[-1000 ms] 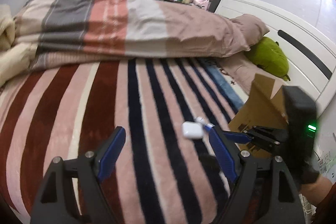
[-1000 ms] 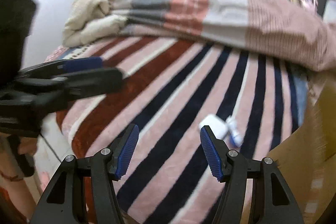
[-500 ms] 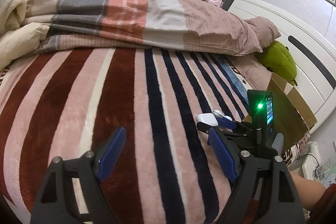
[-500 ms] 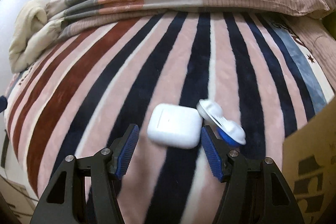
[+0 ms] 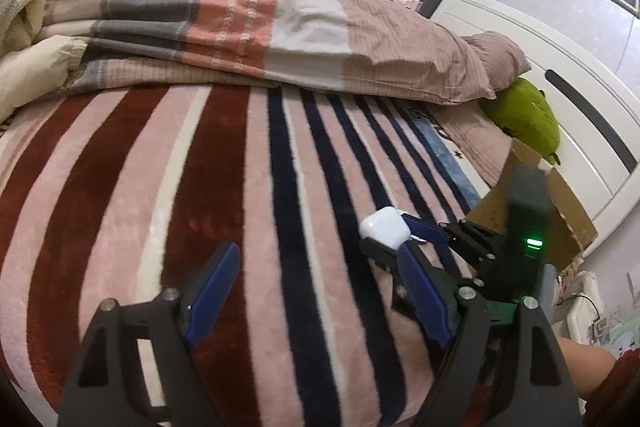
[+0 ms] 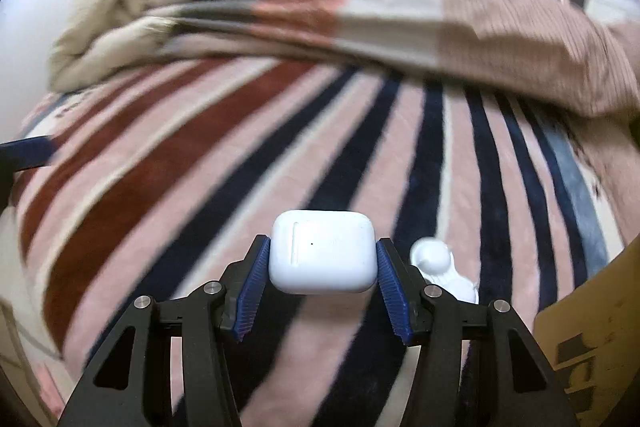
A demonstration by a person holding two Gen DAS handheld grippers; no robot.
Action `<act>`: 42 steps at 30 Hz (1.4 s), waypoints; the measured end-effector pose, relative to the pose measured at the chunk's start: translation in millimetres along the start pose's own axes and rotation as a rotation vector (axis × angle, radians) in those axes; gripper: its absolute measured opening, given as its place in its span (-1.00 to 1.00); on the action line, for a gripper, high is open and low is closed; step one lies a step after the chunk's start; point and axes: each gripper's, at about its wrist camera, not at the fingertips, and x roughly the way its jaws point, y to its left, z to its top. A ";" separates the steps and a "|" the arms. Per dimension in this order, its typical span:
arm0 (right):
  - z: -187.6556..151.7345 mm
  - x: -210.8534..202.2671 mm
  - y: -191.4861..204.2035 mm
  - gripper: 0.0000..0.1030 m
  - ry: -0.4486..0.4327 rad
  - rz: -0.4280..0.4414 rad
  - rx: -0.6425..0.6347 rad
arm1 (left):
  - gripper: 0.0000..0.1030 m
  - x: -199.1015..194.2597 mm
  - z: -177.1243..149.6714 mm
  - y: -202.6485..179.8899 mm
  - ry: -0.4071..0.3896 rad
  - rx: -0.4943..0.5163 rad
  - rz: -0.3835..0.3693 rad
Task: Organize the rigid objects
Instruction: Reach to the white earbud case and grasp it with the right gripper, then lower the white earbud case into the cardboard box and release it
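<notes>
On the striped blanket (image 6: 360, 131) of a bed, between the blue pads (image 6: 251, 291) of our right hand-held gripper (image 6: 322, 287), we see a white earbud case (image 6: 323, 254); its two sides touch the pads. The jaws have just been closing, and the case now sits pinched between them, its front face with a tiny dot turned toward the camera. Just to the right of that hand-held gripper, nearly against its right finger, lies a small white figure-like object (image 6: 438, 267), partly hidden behind the finger. Farther right and lower, the corner of a cardboard box (image 6: 592, 339) enters the view.

From our left wrist view, our left hand-held gripper (image 5: 316, 291) hangs spread wide with nothing between its fingers, only blanket showing there. Ahead and to its right we see the right hand-held gripper (image 5: 400, 241) with the same case (image 5: 385, 229) at its tips, and beyond it the cardboard box (image 5: 568, 211) beside the white headboard (image 5: 560, 67). A folded duvet (image 5: 256, 23) lies well ahead of both hand-held grippers, and a green plush toy (image 5: 524, 115) rests by the headboard. The right view is blurred toward its edges.
</notes>
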 end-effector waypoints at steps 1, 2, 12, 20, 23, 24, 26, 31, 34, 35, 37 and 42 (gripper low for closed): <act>2.0 -10.2 3.3 -0.05 -0.015 0.034 -0.009 | 0.53 -0.2 0.7 -3.3 -0.001 0.005 -0.014; 4.3 -20.0 6.8 -0.05 -0.028 0.072 -0.015 | 0.53 -0.6 2.0 -8.3 -0.002 0.011 -0.037; 20.2 -114.7 25.3 -0.05 -0.182 0.173 -0.167 | -0.04 -2.4 23.2 -73.7 -0.033 0.075 -0.272; 10.8 -157.6 -28.2 -0.05 -0.241 0.105 -0.143 | -0.24 13.0 40.7 -158.1 -0.028 0.203 -0.325; 2.9 -172.1 -59.7 -0.05 -0.246 0.067 -0.113 | -0.23 28.1 45.2 -193.5 -0.001 0.245 -0.351; 0.7 -175.2 -66.7 -0.05 -0.245 0.059 -0.105 | -0.23 32.5 45.6 -202.4 0.007 0.256 -0.356; -5.7 -182.7 -88.7 -0.05 -0.237 0.031 -0.079 | -0.23 44.5 47.1 -226.2 0.029 0.292 -0.365; -19.3 -194.3 -132.2 -0.05 -0.216 -0.027 -0.017 | -0.24 66.7 46.4 -271.7 0.072 0.368 -0.372; -27.4 -198.4 -152.5 -0.05 -0.200 -0.053 0.018 | -0.23 78.1 45.2 -289.1 0.099 0.386 -0.384; -30.3 -199.9 -158.2 -0.05 -0.195 -0.057 0.027 | -0.23 81.6 44.8 -294.1 0.108 0.392 -0.387; -35.6 -201.8 -169.7 -0.05 -0.186 -0.062 0.055 | -0.23 85.7 43.1 -300.7 0.121 0.400 -0.386; -42.7 -201.5 -179.7 0.20 -0.160 -0.097 0.078 | 0.32 88.1 41.4 -307.0 0.108 0.427 -0.312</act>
